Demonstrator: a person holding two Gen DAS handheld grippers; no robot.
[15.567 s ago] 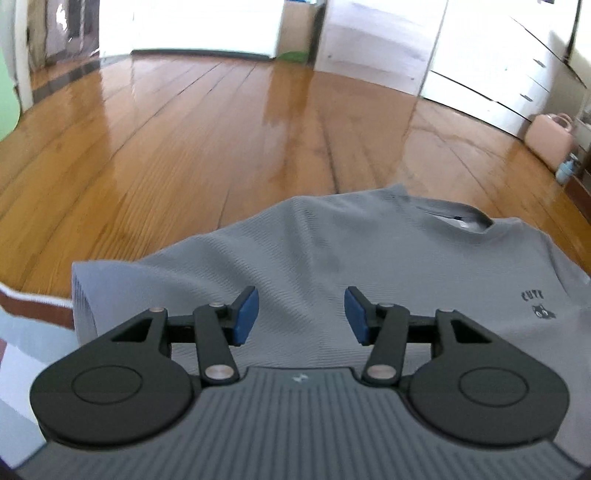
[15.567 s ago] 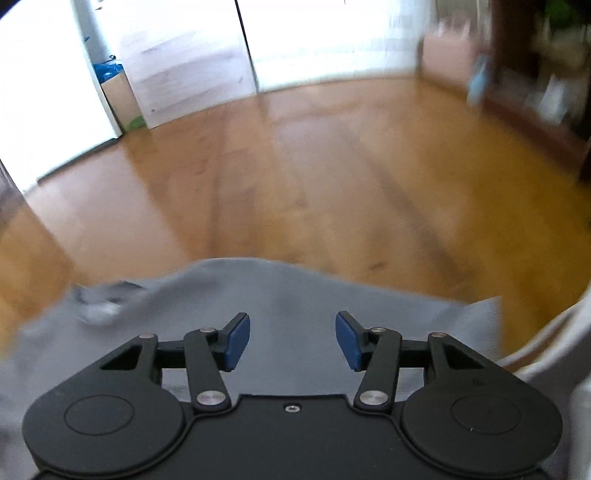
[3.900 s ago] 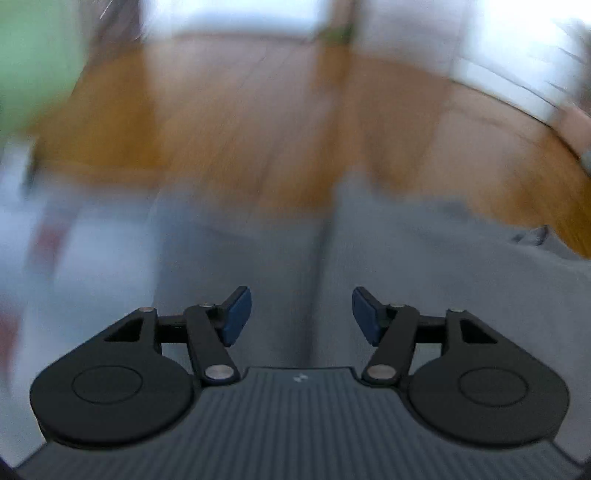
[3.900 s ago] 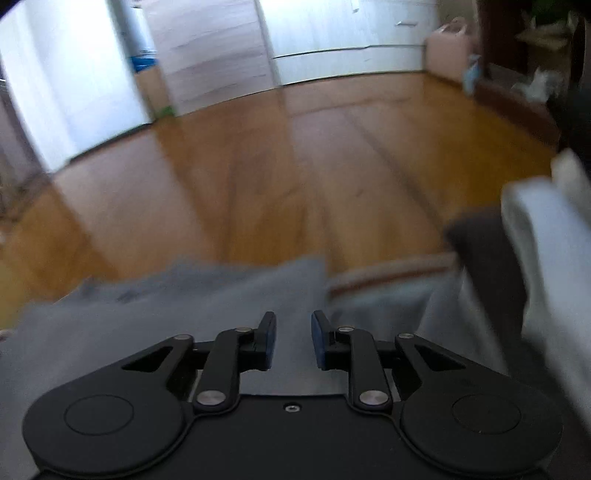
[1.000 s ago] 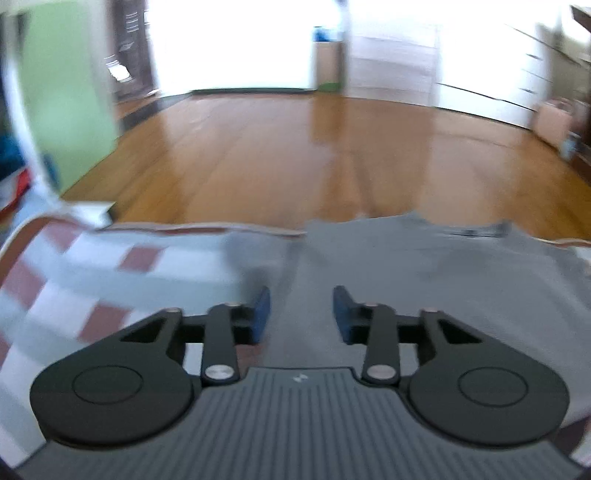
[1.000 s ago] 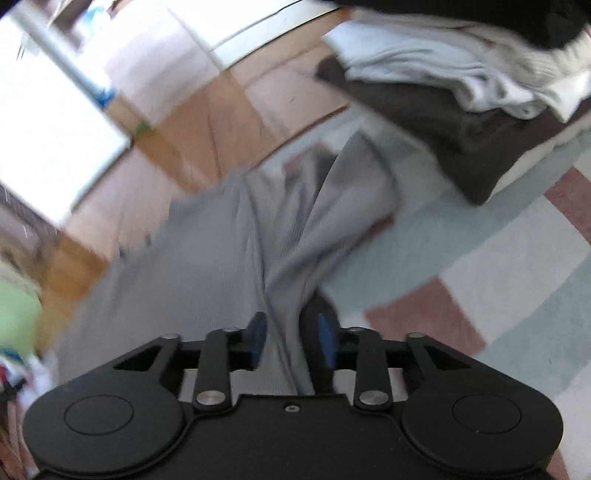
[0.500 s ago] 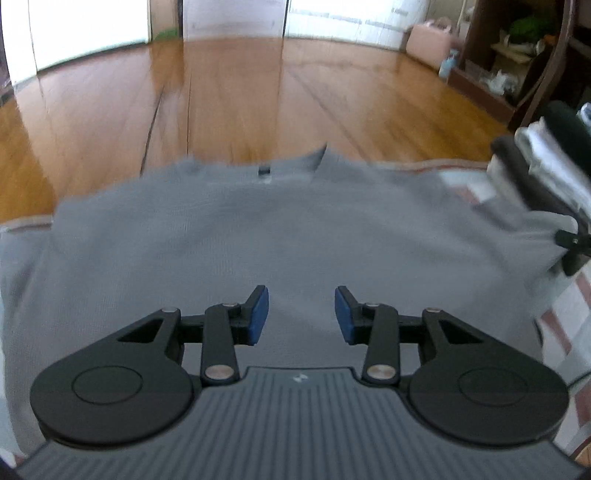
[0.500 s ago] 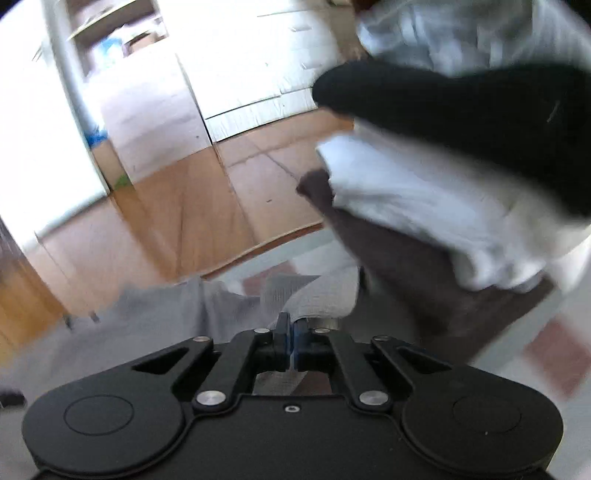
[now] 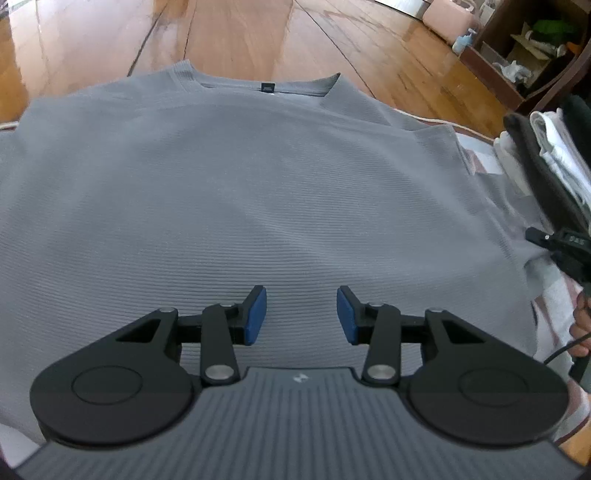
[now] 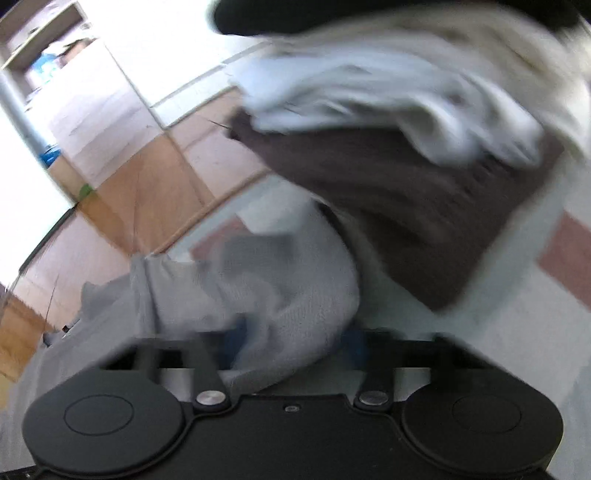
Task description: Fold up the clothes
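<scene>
The right gripper [image 10: 291, 339] has spread its fingers around the grey shirt [image 10: 288, 295].

My left wrist view is sharp and evenly lit; daylight glares off the floor [image 9: 258, 33] at the top, and the shirt [image 9: 240, 192] shows only soft shading. Fisheye curves the edges. My right wrist view is smeared with motion blur: the clothes pile [image 10: 388, 140] streaks, the fingers [image 10: 354, 347] are hazy, and the upper left is blown out white.
</scene>
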